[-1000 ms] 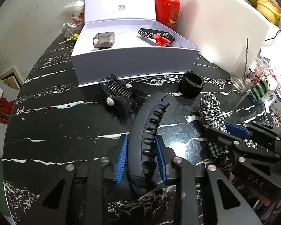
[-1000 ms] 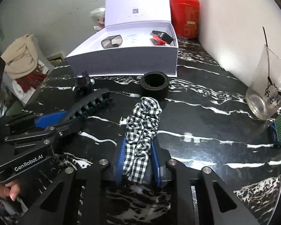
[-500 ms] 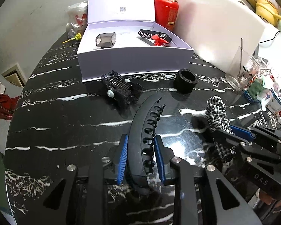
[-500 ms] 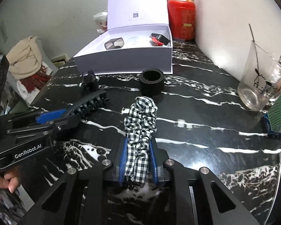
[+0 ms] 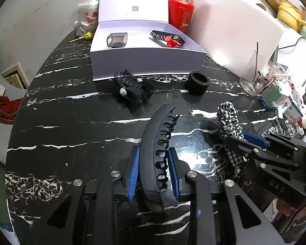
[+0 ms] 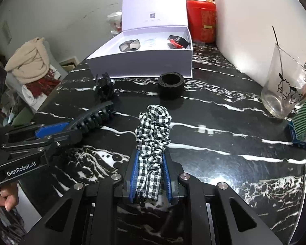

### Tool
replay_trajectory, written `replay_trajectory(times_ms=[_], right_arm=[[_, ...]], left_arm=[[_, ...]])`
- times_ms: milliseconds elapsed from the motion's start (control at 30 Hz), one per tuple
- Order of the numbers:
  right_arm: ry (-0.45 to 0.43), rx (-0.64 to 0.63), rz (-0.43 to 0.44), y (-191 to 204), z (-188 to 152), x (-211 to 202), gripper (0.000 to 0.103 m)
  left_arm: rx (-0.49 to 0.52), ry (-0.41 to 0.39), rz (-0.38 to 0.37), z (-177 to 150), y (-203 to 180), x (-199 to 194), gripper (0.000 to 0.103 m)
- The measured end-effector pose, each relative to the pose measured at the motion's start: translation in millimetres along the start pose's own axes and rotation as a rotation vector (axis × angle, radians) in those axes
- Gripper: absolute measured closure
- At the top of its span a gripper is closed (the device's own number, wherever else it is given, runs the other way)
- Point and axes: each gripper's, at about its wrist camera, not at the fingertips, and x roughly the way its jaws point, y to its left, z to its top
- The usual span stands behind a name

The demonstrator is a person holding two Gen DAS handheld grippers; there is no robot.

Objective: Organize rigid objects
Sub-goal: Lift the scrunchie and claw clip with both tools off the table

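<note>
Curved toothed hair clip [image 5: 156, 155], crinkled gingham scrunchie [image 6: 153, 134]

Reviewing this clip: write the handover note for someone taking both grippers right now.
Left gripper: shut on the long black hair clip.
Right gripper: shut on the checked scrunchie.
Open white box at the back holds a grey case, a black packet and a small red piece.
Left on the table: lace hair clip and black band, both in front of the box.
</note>
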Motion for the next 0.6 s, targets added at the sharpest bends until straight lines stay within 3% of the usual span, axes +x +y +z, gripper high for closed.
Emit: replay_trajectory(times_ms=[600], right_arm=[[-0.027,-0.062,0.011,12,37,-15,0.081]], left_arm=[[-0.009,-0.043,0.011,35,4,-22,0.076]])
